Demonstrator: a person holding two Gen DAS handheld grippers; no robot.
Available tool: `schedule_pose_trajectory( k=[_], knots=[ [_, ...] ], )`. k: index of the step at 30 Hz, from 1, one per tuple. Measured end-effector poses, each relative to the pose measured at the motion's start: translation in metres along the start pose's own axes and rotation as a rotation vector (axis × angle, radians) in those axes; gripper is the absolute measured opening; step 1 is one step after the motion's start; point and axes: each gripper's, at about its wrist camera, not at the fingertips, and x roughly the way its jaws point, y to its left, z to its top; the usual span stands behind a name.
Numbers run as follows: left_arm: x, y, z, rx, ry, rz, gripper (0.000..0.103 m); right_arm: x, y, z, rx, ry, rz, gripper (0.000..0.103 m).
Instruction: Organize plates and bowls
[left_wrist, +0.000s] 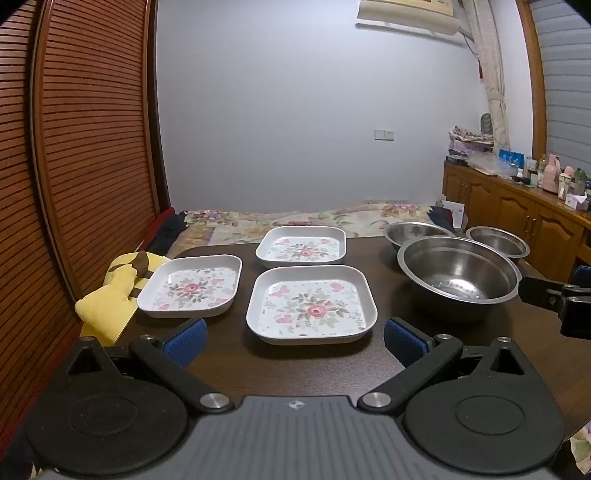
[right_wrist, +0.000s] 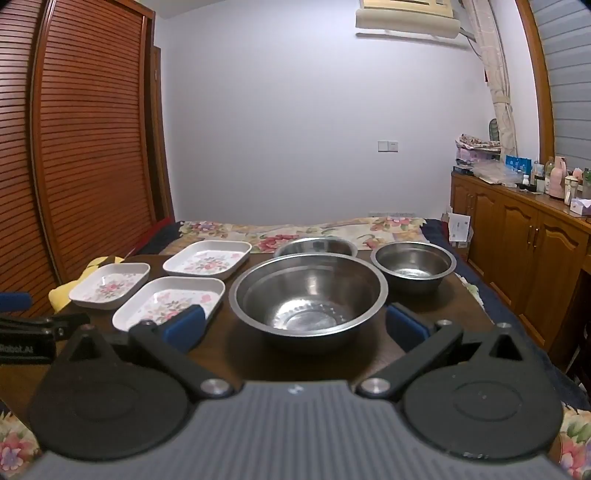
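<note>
Dark wooden counter (left_wrist: 229, 369) carrying three floral plates at left and three steel bowls at right, all lying separately, none stacked. At the far left, a yellow plush toy (left_wrist: 110, 295) lies at the counter's edge, just beside the left plate (left_wrist: 190, 286), which overhangs that edge slightly. Next come the near plate (left_wrist: 312, 304) and, behind it, the far plate (left_wrist: 302, 246); the three lie near one another without touching. To their right stands the large bowl (left_wrist: 460, 275), with the rear bowl (right_wrist: 316, 246) partly hidden behind it and the small bowl (right_wrist: 413, 263) at the far right, apart from the large one. The left gripper (left_wrist: 295, 338) hovers just short of the near plate, jaws spread wide, with nothing between the blue pads. The right gripper (right_wrist: 295, 326) faces the large bowl, jaws likewise spread wide and flanking its near wall; whether the pads touch it cannot be told. Beyond the counter lies a bed (left_wrist: 295, 219) with a floral cover.
</note>
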Motion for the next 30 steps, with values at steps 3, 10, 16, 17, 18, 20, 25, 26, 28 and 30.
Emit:
schedule_pose_trajectory(
  k=[3,10,16,17,18,20,25,26,28,30],
  knots=[
    [0.0002,0.0000,-0.0001,-0.001,0.000,0.000,0.103,0.0002,-0.0004,-0.0004,0.001,0.001,0.000,0.103],
    [0.0004,-0.0003,-0.0006,0.001,0.000,0.001,0.103,-0.0014,-0.0013,-0.0008,0.004,0.006,-0.004,0.103],
    [0.0005,-0.0003,-0.0008,0.001,0.000,0.001,0.103,-0.0001,-0.0014,-0.0010,0.004,0.009,-0.005,0.103],
    [0.0005,-0.0004,-0.0008,0.001,0.000,0.001,0.103,-0.0001,-0.0015,-0.0010,0.005,0.009,-0.006,0.103],
    [0.0005,-0.0004,-0.0009,0.001,0.000,0.001,0.103,-0.0003,-0.0020,-0.0009,0.007,0.009,-0.004,0.103],
    [0.0005,-0.0005,-0.0007,0.001,0.000,0.001,0.103,-0.0005,-0.0032,-0.0015,0.009,0.009,-0.004,0.103],
    [0.0003,-0.0007,-0.0005,0.002,0.000,0.001,0.103,-0.0005,-0.0041,-0.0016,0.008,0.009,-0.005,0.103],
    [0.0004,-0.0007,-0.0004,0.003,0.000,0.001,0.103,-0.0003,-0.0046,-0.0018,0.009,0.010,-0.005,0.103],
    [0.0004,-0.0006,-0.0007,0.002,0.000,0.001,0.103,0.0002,-0.0043,-0.0025,0.008,0.011,-0.005,0.103],
    [0.0004,-0.0007,-0.0006,0.003,0.000,0.002,0.103,0.0000,-0.0049,-0.0027,0.011,0.011,-0.005,0.103]
  ],
)
